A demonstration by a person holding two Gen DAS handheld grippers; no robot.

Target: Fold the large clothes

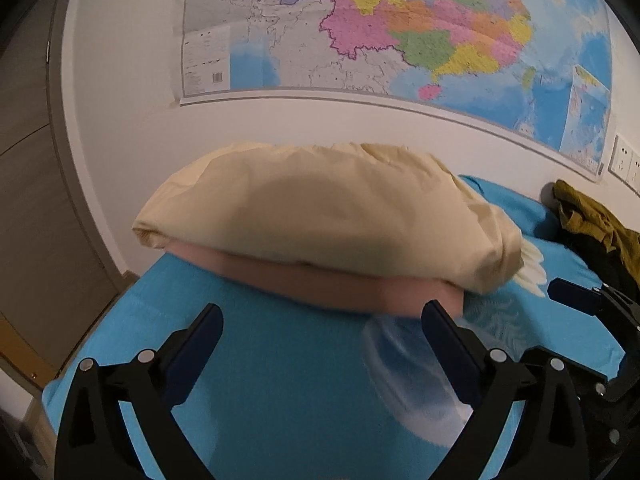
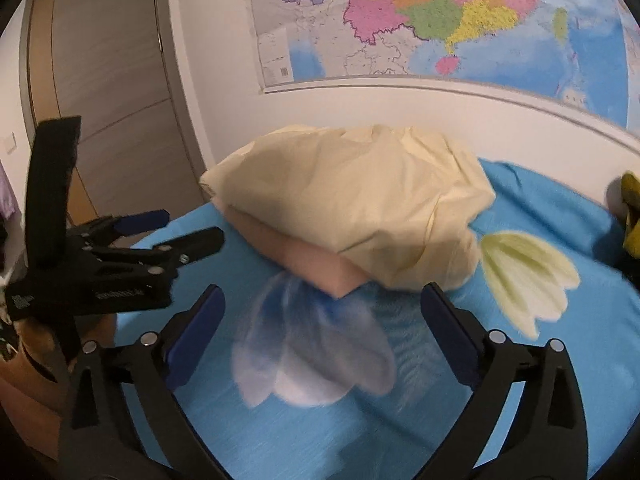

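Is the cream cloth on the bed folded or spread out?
Folded: the cream cloth lies as a compact bundle on a pink layer.

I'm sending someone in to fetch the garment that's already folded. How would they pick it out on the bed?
Find the big wall map, then look below it to the blue bedsheet. Near the wall lies the folded cream-yellow garment, stacked on a folded pink piece. Unlike the crumpled olive clothing farther right, it is pale, neat and flat.

the wall map (image 1: 400, 28) runs off the top edge; below it, the olive garment (image 1: 592, 220) is cut by the right edge, and the blue sheet's (image 2: 320, 432) petal print is blurred.
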